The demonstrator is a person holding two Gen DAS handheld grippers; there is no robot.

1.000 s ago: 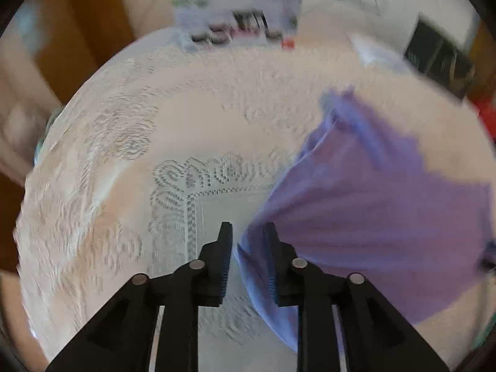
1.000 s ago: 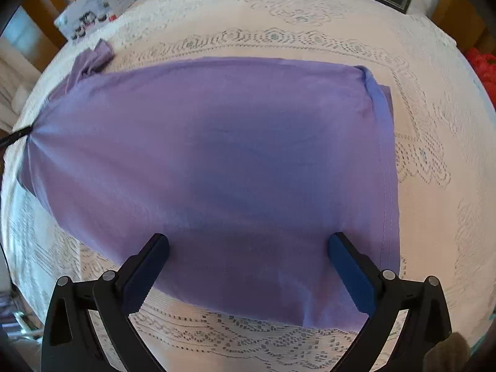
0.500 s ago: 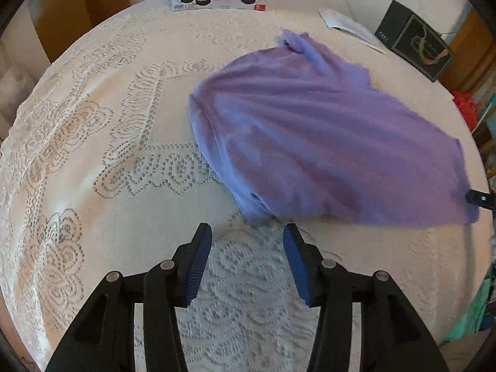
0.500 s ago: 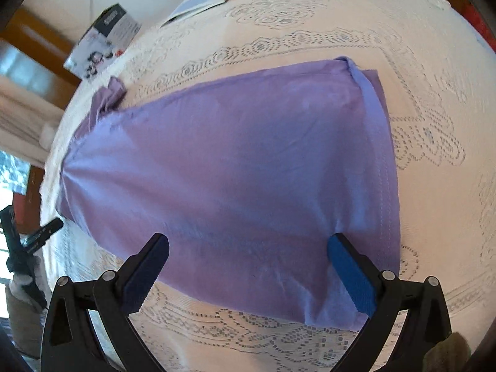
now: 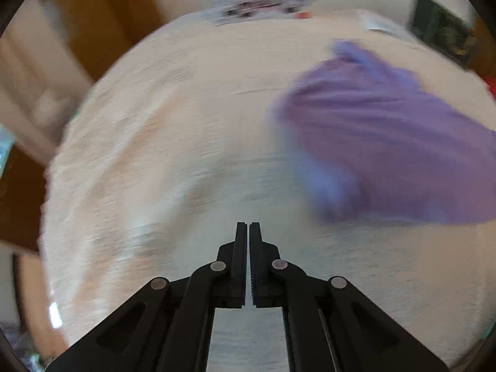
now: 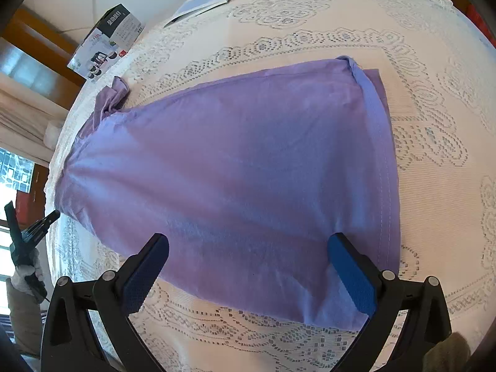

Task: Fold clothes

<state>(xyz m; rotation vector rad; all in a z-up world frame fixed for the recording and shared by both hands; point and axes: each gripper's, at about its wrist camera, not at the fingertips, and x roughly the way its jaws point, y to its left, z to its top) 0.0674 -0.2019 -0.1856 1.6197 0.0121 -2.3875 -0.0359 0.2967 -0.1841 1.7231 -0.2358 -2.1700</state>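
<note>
My left claw (image 5: 248, 226) is closed on nothing, clear of the shirt (image 6: 241, 167). My right claw (image 6: 248, 254) gapes wide over the shirt, which lies spread on the lace-covered worktop (image 6: 434, 124).

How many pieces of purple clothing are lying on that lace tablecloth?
1. A single purple shirt is spread across the lace tablecloth, directly ahead of the right gripper. From the left wrist view it lies off to the right. Nothing suggests another garment, though one could sit out of frame.
</note>
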